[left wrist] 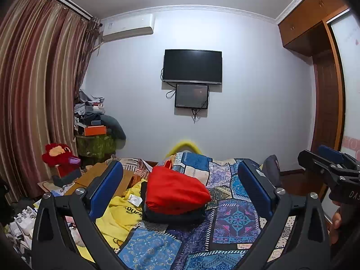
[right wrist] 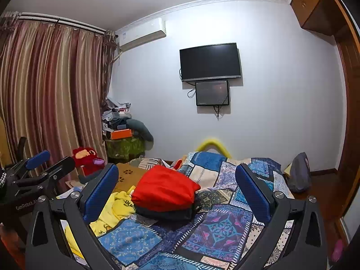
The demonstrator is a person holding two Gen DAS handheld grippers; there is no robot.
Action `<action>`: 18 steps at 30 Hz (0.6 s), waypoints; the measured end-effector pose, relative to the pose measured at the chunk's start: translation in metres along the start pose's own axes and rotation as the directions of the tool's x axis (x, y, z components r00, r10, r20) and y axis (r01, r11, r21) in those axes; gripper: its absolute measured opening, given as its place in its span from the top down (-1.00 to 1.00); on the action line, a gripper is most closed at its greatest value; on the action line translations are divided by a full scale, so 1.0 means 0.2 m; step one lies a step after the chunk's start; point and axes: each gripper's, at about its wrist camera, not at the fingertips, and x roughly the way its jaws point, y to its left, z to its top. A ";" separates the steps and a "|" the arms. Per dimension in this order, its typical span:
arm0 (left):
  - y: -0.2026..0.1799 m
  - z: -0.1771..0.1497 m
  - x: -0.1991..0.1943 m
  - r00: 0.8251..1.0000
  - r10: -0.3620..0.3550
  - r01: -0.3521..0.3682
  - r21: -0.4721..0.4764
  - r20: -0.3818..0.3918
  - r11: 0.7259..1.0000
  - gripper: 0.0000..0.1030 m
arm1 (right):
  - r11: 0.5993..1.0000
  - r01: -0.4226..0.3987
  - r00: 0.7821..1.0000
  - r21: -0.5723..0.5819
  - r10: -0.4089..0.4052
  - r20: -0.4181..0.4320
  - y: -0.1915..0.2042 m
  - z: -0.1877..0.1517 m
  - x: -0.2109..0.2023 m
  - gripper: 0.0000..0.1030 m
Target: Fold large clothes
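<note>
A folded red garment point(left wrist: 176, 191) point(right wrist: 165, 189) lies on top of a folded dark garment point(left wrist: 174, 217) point(right wrist: 164, 212) in the middle of the bed. A crumpled yellow garment point(left wrist: 121, 213) point(right wrist: 112, 211) with a duck print lies to their left. My left gripper point(left wrist: 180, 186) is open, held above the bed short of the stack, with nothing between its blue pads. My right gripper point(right wrist: 176, 186) is open too, at the same height, empty. Each gripper shows at the edge of the other's view: the right gripper point(left wrist: 324, 164) and the left gripper point(right wrist: 48, 160).
A patchwork quilt point(left wrist: 234, 220) point(right wrist: 222, 225) covers the bed. A red plush toy point(left wrist: 59, 156) point(right wrist: 86, 157), boxes and a clothes pile point(left wrist: 96, 121) crowd the left corner by the curtain. A television point(left wrist: 192, 66) hangs on the far wall. A wooden wardrobe point(left wrist: 326, 103) stands right.
</note>
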 end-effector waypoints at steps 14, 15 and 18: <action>0.01 -0.01 0.02 1.000 0.006 -0.006 -0.005 -0.008 1.000 -0.99 | 1.000 -0.002 1.000 -0.007 0.002 -0.019 0.01 0.01 -0.01 -1.00; 0.01 -0.01 0.02 1.000 0.006 -0.006 -0.004 -0.009 1.000 -0.99 | 1.000 -0.003 1.000 -0.006 0.003 -0.021 0.00 0.02 -0.01 -1.00; 0.01 -0.02 0.02 1.000 0.006 -0.006 -0.004 -0.010 1.000 -0.99 | 1.000 -0.010 1.000 -0.003 0.010 -0.026 0.00 0.02 0.00 -1.00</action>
